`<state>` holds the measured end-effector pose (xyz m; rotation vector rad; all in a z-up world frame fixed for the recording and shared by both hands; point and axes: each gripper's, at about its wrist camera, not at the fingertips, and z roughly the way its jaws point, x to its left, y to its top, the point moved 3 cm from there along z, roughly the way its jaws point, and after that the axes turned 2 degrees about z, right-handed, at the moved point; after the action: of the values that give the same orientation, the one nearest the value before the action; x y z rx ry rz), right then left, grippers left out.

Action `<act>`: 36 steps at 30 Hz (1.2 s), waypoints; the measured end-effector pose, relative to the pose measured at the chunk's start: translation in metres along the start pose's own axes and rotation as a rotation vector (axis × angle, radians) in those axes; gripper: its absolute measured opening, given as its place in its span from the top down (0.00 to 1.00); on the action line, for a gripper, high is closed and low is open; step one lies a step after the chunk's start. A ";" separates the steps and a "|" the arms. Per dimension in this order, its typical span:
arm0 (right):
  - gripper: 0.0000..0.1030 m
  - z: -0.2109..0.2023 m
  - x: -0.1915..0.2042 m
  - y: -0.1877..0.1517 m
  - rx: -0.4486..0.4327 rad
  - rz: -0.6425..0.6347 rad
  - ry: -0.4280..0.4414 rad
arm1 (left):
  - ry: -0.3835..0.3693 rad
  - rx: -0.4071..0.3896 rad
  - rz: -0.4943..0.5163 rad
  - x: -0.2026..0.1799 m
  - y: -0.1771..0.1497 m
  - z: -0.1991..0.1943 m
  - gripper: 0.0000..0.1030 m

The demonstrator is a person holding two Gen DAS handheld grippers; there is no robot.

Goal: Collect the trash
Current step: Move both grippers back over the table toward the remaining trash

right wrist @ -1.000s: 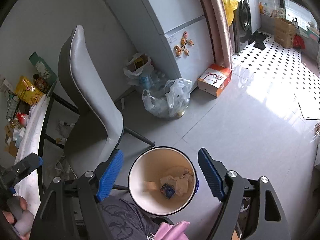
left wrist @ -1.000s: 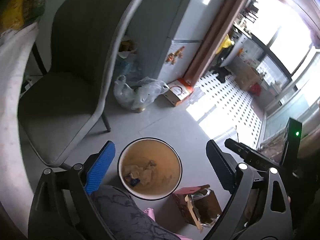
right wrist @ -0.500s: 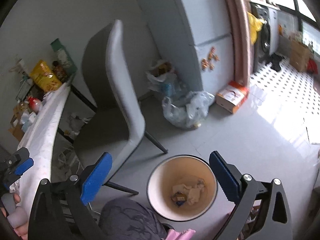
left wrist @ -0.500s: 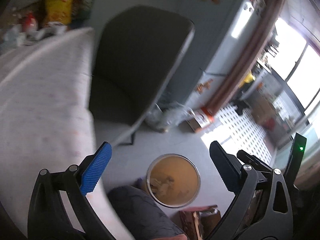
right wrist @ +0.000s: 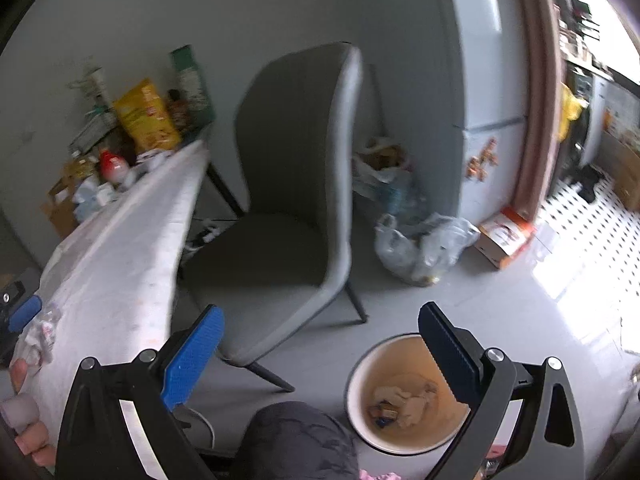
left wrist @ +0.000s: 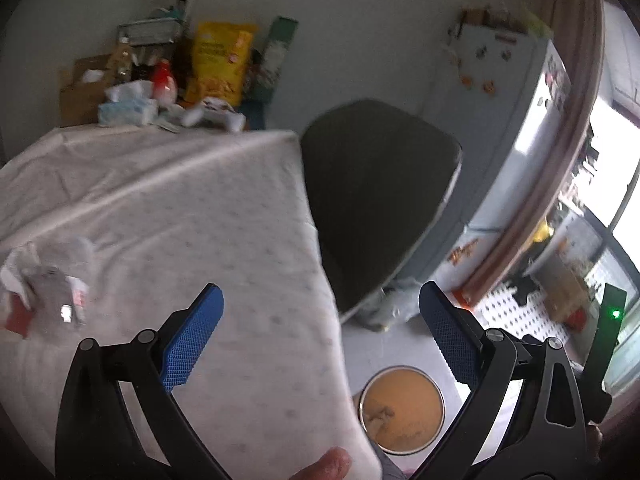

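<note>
While both grippers, left gripper (left wrist: 320,340) and right gripper (right wrist: 320,344), stood wide open and empty, crumpled wrappers (left wrist: 44,284) lay at left of frame on the table (left wrist: 180,208), presumably bound for the bin (right wrist: 404,396) at lower right.

The right gripper (right wrist: 320,354) hangs with jaws wide apart above the floor (right wrist: 500,300). Under it stands the bin (right wrist: 360,376) with trash (right wrist: 404,400) inside, near the chair (right wrist: 296,200).

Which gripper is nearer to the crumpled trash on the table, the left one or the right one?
Left. The left gripper hangs open over the table, the crumpled trash just off its left finger. The right gripper is off the table's edge, above the trash bin.
</note>
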<state>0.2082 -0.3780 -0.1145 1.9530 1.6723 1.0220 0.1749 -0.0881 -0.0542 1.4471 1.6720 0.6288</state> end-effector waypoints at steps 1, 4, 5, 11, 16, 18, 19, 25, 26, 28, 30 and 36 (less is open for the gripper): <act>0.07 -0.001 0.006 0.000 0.002 -0.008 0.017 | -0.001 -0.012 -0.005 0.006 0.000 -0.006 0.06; 0.07 -0.006 0.028 0.000 -0.005 -0.027 0.080 | -0.028 -0.046 -0.031 0.028 0.001 -0.024 0.06; 0.07 -0.007 0.033 -0.001 -0.006 -0.028 0.083 | -0.036 -0.050 -0.037 0.033 0.001 -0.028 0.06; 0.07 -0.001 0.072 -0.005 0.025 -0.070 0.113 | 0.039 -0.060 -0.083 0.077 -0.008 -0.048 0.06; 0.07 0.004 0.111 -0.011 0.061 -0.125 0.192 | 0.076 -0.046 -0.143 0.110 -0.016 -0.057 0.06; 0.07 0.003 0.123 -0.012 0.054 -0.142 0.207 | 0.092 -0.048 -0.155 0.121 -0.019 -0.061 0.06; 0.07 0.002 0.128 -0.013 0.050 -0.148 0.213 | 0.101 -0.050 -0.160 0.125 -0.021 -0.063 0.06; 0.07 -0.003 0.157 -0.012 0.015 -0.189 0.228 | 0.152 -0.055 -0.189 0.152 -0.027 -0.078 0.06; 0.07 -0.002 0.161 -0.012 0.018 -0.205 0.224 | 0.159 -0.054 -0.196 0.157 -0.029 -0.080 0.06; 0.07 -0.001 0.171 -0.013 0.021 -0.229 0.246 | 0.173 -0.046 -0.208 0.165 -0.031 -0.083 0.06; 0.07 -0.001 0.182 -0.014 0.030 -0.241 0.280 | 0.189 -0.042 -0.222 0.175 -0.035 -0.087 0.06; 0.07 0.007 0.205 -0.022 0.078 -0.262 0.297 | 0.202 -0.056 -0.271 0.202 -0.047 -0.098 0.06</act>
<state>0.2045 -0.1756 -0.0771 1.6287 2.0905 1.2027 0.0659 0.1110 -0.0905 1.1208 1.9493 0.6797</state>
